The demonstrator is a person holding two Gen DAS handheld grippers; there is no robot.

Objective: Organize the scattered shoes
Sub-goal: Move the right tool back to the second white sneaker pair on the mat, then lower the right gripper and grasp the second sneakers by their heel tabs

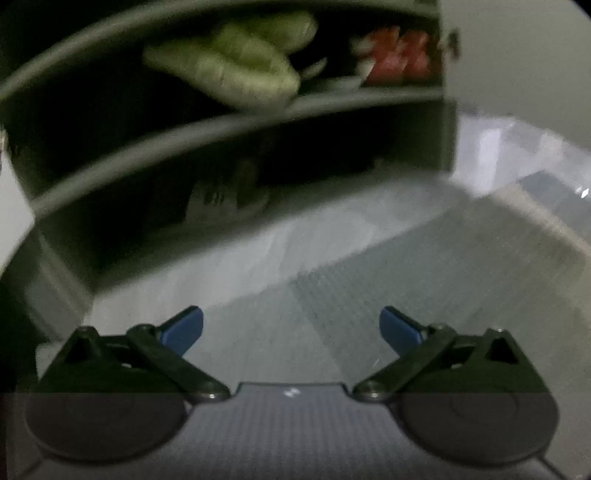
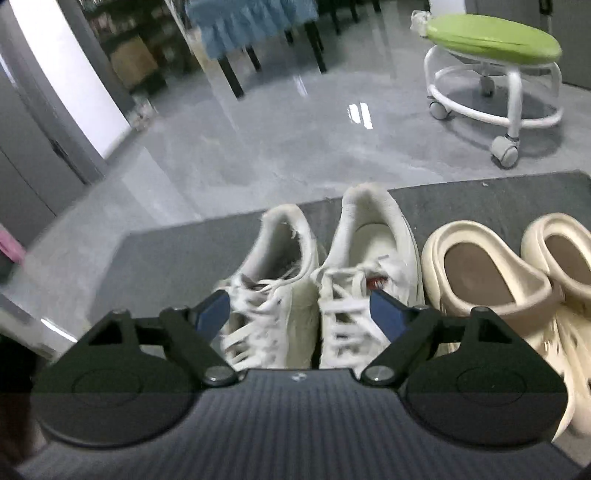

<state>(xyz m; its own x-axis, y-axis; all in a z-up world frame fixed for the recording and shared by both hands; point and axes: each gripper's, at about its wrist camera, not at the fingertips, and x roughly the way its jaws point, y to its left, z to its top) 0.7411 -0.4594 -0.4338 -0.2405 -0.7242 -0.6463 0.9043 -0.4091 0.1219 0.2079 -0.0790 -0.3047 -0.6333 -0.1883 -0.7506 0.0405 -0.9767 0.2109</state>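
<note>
Two white lace-up sneakers, a left one (image 2: 280,258) and a right one (image 2: 373,240), stand side by side on a grey mat (image 2: 166,251), heels pointing away from me. My right gripper (image 2: 301,310) hovers just over their laces, open, its blue pads (image 2: 214,314) spread about as wide as the pair and not pressing on either shoe. In the blurred left wrist view my left gripper (image 1: 291,328) is open and holds nothing. It hangs over the floor in front of a dark shoe rack (image 1: 258,118).
A pair of cream clogs (image 2: 480,273) sits right of the sneakers on the mat. Beyond are a green-topped wheeled stool (image 2: 495,48) and a chair with blue cloth (image 2: 251,22). The rack holds pale green shoes (image 1: 236,66), red-and-white shoes (image 1: 399,55) and a dark shoe (image 1: 229,195) below.
</note>
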